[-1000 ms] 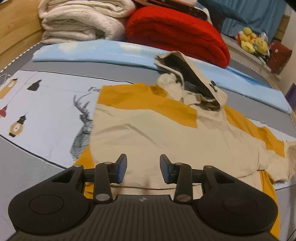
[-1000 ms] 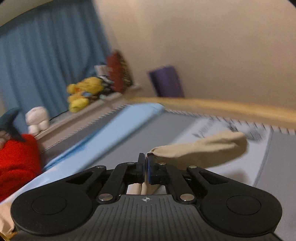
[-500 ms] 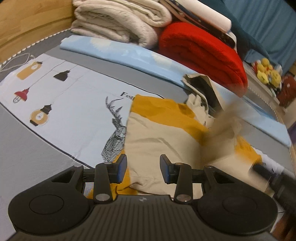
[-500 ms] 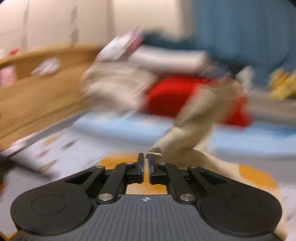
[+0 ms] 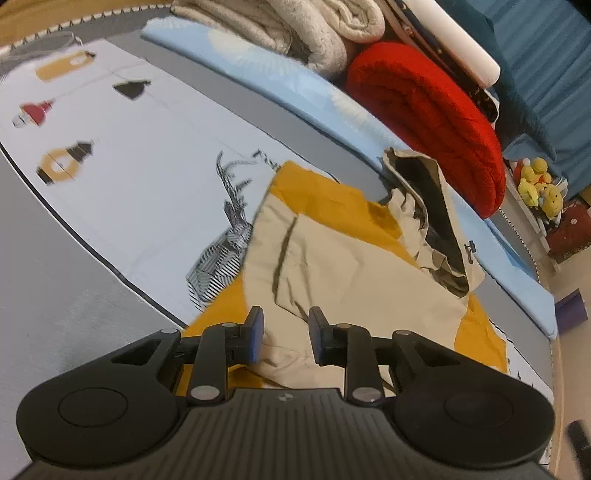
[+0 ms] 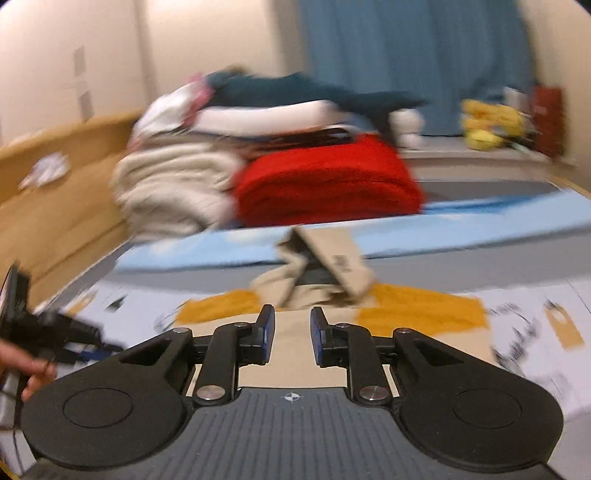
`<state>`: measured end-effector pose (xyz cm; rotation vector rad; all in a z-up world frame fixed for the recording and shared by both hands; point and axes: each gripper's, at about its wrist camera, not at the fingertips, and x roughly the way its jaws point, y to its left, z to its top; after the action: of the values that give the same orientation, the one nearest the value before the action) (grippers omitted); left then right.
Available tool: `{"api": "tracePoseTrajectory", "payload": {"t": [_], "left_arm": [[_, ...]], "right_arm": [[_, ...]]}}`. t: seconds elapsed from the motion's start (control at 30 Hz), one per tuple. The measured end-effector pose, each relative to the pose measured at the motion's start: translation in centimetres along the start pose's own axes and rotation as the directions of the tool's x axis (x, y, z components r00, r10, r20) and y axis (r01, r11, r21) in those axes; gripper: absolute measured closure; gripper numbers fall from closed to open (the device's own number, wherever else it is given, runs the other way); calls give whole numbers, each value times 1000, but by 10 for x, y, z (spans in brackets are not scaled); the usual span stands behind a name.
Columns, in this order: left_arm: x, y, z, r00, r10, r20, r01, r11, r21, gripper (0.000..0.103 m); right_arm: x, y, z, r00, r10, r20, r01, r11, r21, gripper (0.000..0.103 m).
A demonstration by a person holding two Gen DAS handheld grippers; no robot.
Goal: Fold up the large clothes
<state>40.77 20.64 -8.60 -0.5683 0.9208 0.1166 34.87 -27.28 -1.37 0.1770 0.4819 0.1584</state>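
Note:
A beige and mustard hooded jacket [image 5: 351, 266] lies flat on the bed, its hood [image 5: 432, 206] crumpled towards the pillows. One beige sleeve [image 5: 314, 280] is folded across the body. My left gripper [image 5: 284, 321] hovers over the jacket's near left edge. Its jaws are closing, with sleeve fabric lying under and between the fingers, and the pads do not press on it. In the right wrist view my right gripper [image 6: 291, 319] hangs above the jacket [image 6: 443, 343] with its jaws opening and nothing between them. The left gripper [image 6: 55, 328] and a hand [image 6: 33, 373] show at the left edge.
A printed bed sheet [image 5: 129, 166] with lanterns and a deer covers the bed. Behind the jacket lie a light blue cloth strip [image 5: 295, 85], a folded red blanket [image 5: 424, 110] and cream blankets [image 5: 314, 29]. Yellow plush toys [image 5: 535, 184] sit far right. A wooden bed frame [image 6: 55, 206] runs along the left.
My right gripper swung the beige sleeve over the jacket's body and let it go; its jaws have parted. My left gripper shifted towards the jacket's left side, rolled, and its jaws narrowed.

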Motion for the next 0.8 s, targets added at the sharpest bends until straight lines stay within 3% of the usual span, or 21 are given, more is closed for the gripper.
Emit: {"api": "tracePoseTrajectory", "payload": {"t": [0.1,0.27,0.53,0.8], "left_arm": [[17,-2,-4,999,-35,-18,34,998,-45,74],[43,-6,-6,997,-71,-34,67,991,-112,73],[77,2,-9,992,-104,-67,85,967,-239,67],[94,6,-8,991,-106,-76,80,954,-288,67]], "right_arm": [[26,-29,-15,994,-69,-84,75,995,68,81],[51,-47,-14,989,-105,-100,116,988,103,81],[65,-50,-16,989,-91,-113,98,993,60,81],[82,-64,-23,977,-96,-189,122,984,132,81]]}}
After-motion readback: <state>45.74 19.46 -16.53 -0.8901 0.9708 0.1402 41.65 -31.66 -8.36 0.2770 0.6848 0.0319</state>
